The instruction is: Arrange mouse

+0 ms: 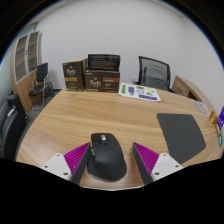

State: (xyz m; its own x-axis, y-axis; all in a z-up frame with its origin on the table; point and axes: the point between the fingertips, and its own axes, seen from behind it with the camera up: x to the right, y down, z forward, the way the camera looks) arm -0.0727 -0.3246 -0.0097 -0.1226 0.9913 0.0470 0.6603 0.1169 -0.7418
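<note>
The mouse [108, 157] sits between the wide-spread gripper [108, 160] fingers, seemingly ungripped, left of the mouse pad [181, 135]; moving it there remains.

**Office corner, wooden table front and centre**

A wooden table [90, 115] spreads ahead of the claw. Beyond it, a black mesh chair [153, 70] against the white wall [100, 30]. Another office chair [42, 82] off left, beside a shelving unit [28, 50].

One wide-angle view rides the jaws, looking forward (slightly downward) across the table [80, 118].
</note>
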